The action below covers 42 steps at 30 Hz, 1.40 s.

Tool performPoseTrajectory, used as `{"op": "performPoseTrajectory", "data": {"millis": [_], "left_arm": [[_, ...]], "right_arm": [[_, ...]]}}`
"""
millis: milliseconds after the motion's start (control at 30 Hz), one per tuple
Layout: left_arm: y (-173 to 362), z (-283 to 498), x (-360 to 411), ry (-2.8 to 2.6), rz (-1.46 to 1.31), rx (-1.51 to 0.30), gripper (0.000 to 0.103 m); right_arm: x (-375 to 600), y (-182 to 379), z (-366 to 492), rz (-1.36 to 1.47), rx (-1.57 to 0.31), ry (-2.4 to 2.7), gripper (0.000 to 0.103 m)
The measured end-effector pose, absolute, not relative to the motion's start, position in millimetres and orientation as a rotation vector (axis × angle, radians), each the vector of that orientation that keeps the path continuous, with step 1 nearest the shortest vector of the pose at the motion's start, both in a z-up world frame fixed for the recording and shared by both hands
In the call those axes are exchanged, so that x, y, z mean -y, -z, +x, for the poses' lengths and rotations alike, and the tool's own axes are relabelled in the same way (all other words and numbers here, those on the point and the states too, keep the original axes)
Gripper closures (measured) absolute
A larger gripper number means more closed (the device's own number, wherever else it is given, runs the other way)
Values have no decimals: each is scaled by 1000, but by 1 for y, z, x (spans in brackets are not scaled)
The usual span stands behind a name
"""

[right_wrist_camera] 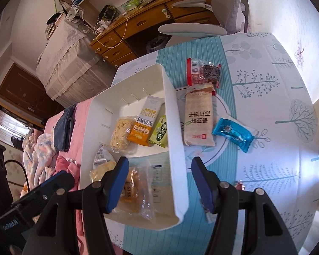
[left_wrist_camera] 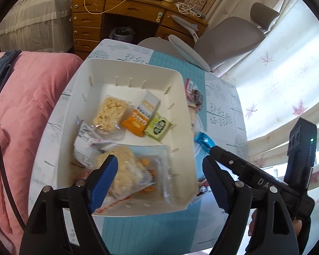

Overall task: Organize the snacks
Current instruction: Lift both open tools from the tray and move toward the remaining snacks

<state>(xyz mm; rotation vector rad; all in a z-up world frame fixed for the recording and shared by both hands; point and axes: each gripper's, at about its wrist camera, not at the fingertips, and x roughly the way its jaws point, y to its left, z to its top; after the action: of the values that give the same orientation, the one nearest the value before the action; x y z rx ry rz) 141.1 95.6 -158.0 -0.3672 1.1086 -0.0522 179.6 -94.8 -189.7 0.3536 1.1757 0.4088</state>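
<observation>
On the table right of the white bin, the blue packet lies crosswise, far beyond my right claw, nearer than my left claw; both released, empty.

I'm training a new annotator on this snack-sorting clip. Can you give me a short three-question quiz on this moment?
1. True or false: the blue-wrapped candy already lies inside the white bin.
2. Which snack lies between the puffed rice cake and the green packet in the bin? A) orange oats bar B) soda cracker pack C) red packet
3. Fill in: the left gripper is ____, with nothing between its fingers.

Key
1. False; it lies on the tablecloth, outside the bin.
2. A, the orange oats bar.
3. open
</observation>
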Motion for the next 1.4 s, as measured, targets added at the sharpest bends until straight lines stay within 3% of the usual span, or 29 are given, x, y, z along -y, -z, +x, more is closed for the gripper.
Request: {"op": "performPoseTrajectory", "data": {"millis": [733,1400], "left_arm": [[144,190,-2,86,-319,-1150,22],[150,330,50,88,49,-1268,22]], "right_arm": [[179,216,181,53,-1056,-538,41],[169,259,202,-111,-881,-637,41]]}}
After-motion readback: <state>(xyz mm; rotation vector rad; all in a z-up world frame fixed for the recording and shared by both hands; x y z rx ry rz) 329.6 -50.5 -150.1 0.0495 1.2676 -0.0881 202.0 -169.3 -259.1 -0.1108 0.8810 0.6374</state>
